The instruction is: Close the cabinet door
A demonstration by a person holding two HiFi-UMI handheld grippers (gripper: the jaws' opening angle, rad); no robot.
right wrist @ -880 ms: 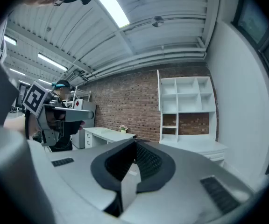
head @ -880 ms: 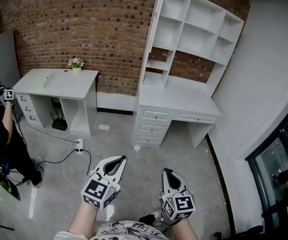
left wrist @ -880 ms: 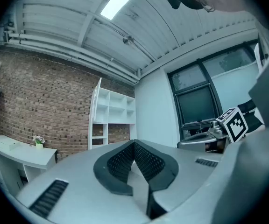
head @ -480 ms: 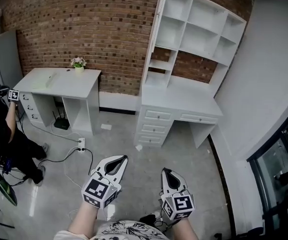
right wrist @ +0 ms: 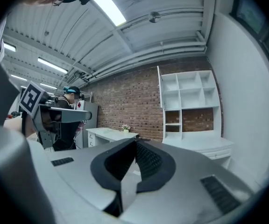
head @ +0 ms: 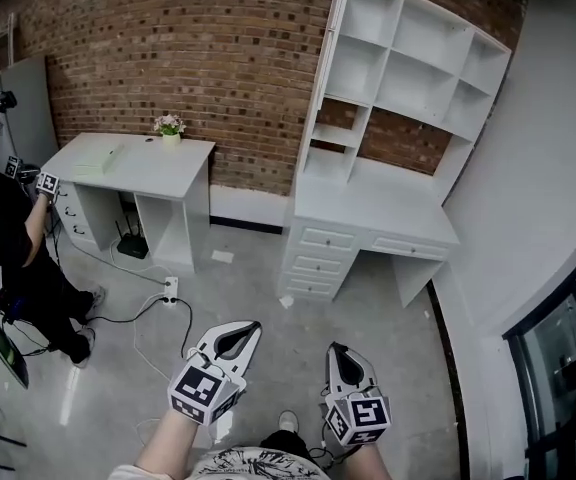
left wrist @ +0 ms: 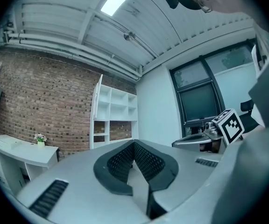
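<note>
A tall white shelf unit point(head: 408, 78) stands on a white desk with drawers point(head: 368, 228) against the brick wall. Its narrow door point(head: 326, 63) stands swung open at the unit's left edge, seen edge-on; it also shows in the left gripper view point(left wrist: 97, 110) and the right gripper view point(right wrist: 159, 97). My left gripper point(head: 251, 329) and right gripper point(head: 335, 349) hang side by side low in the head view, above the grey floor and far from the unit. Both are shut with nothing between their jaws point(left wrist: 134, 143) point(right wrist: 135, 143).
A smaller white desk point(head: 133, 163) with a potted flower point(head: 170, 126) stands at the left, a router point(head: 132, 244) under it. A power strip point(head: 171, 289) and cables lie on the floor. A person in black point(head: 8, 258) stands at the far left. Dark windows point(head: 568, 368) line the right wall.
The head view has shifted, so the shelf unit and desks sit further right and lower. The person at the left has moved closer to the small desk. Both grippers stay shut.
</note>
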